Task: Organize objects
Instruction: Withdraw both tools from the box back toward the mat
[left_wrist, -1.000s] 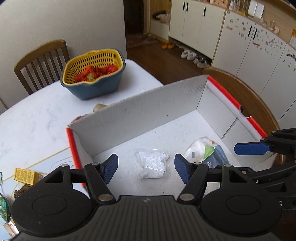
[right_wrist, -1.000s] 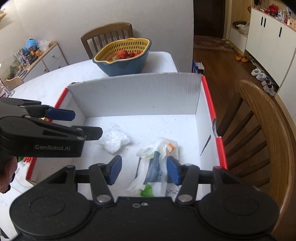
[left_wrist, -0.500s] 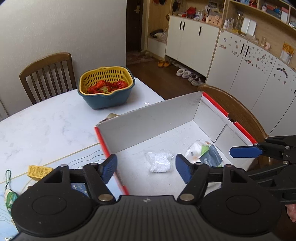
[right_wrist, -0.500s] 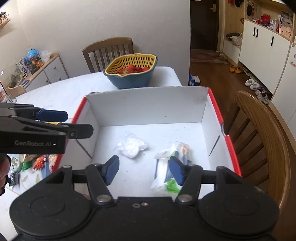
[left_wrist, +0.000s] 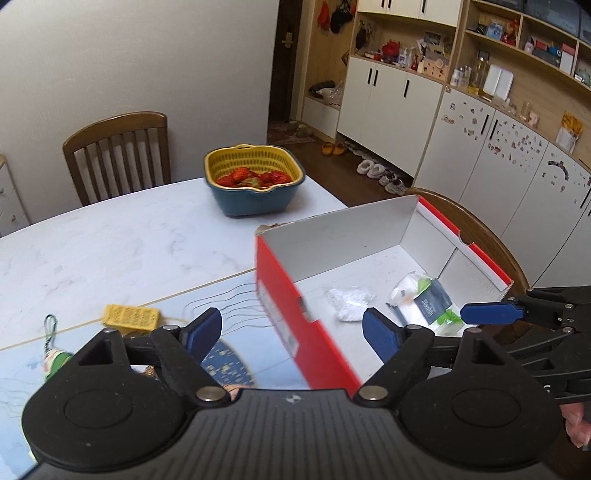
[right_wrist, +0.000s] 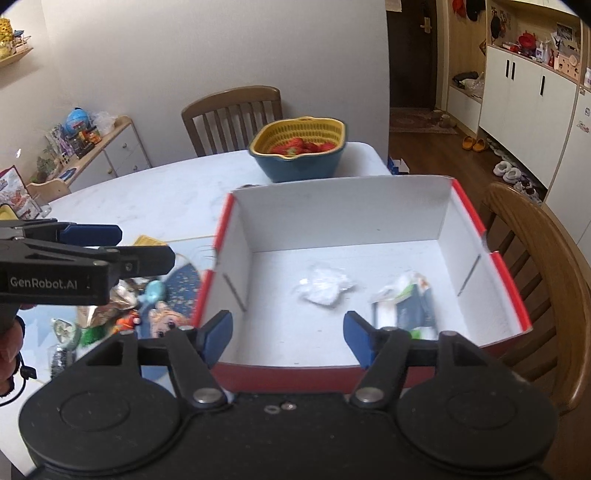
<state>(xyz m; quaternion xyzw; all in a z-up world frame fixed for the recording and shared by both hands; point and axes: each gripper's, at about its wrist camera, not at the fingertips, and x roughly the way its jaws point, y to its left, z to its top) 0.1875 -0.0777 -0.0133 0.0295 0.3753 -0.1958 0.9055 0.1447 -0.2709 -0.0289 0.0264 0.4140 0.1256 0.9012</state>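
A red box with a white inside (left_wrist: 280, 295) (right_wrist: 332, 218) stands on the table's right side. In it lie a crumpled white bag (left_wrist: 349, 301) (right_wrist: 323, 286) and a white, grey and green packet (left_wrist: 424, 299) (right_wrist: 404, 302). My left gripper (left_wrist: 291, 332) is open and empty, raised over the box's left wall. My right gripper (right_wrist: 288, 334) is open and empty, raised above the box's near wall. A yellow packet (left_wrist: 131, 316) and small toys (right_wrist: 129, 314) lie on a patterned mat left of the box.
A blue bowl with a yellow strainer of strawberries (left_wrist: 253, 184) (right_wrist: 299, 147) stands beyond the box. Wooden chairs stand at the far side (left_wrist: 118, 155) and right of the box (right_wrist: 546, 266). White cabinets line the right wall.
Both grippers have risen and drawn back out of the box. The left one has also shifted left, over the box's left wall. Both stay open.
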